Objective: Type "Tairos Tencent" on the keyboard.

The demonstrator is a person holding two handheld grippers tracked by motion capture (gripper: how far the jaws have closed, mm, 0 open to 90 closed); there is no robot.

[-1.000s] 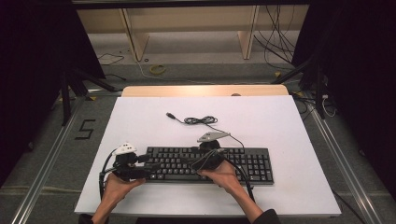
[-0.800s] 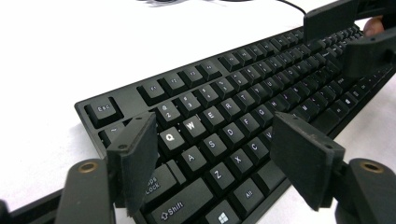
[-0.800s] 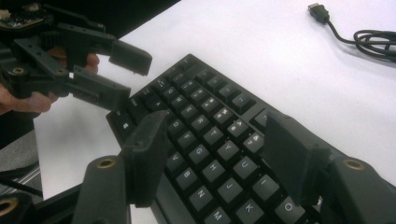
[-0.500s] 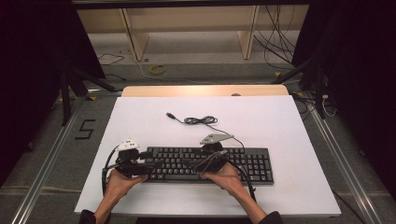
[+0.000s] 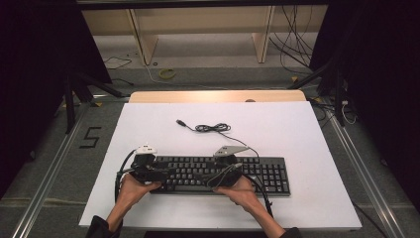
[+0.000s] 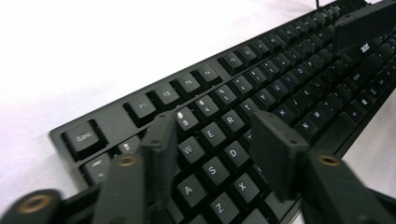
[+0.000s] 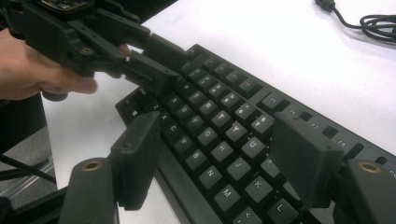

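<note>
Black keyboard (image 5: 218,174) flat on white desk (image 5: 297,134), near front edge. Left gripper (image 6: 217,140) over its left-hand keys, jaws parted, just been closing, nothing clamped. Right gripper (image 7: 224,154) over the mid keys, jaws wide, just been opening, keys below the gap.

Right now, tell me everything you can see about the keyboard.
The keyboard is black, full-size with a number pad, plastic-looking, with white-lettered keys. It lies flat near the front edge of the white table. Its thin cable runs back to a loose coil. Both tools hover over its keys, left tool and right tool; whether they touch is unclear.
</note>
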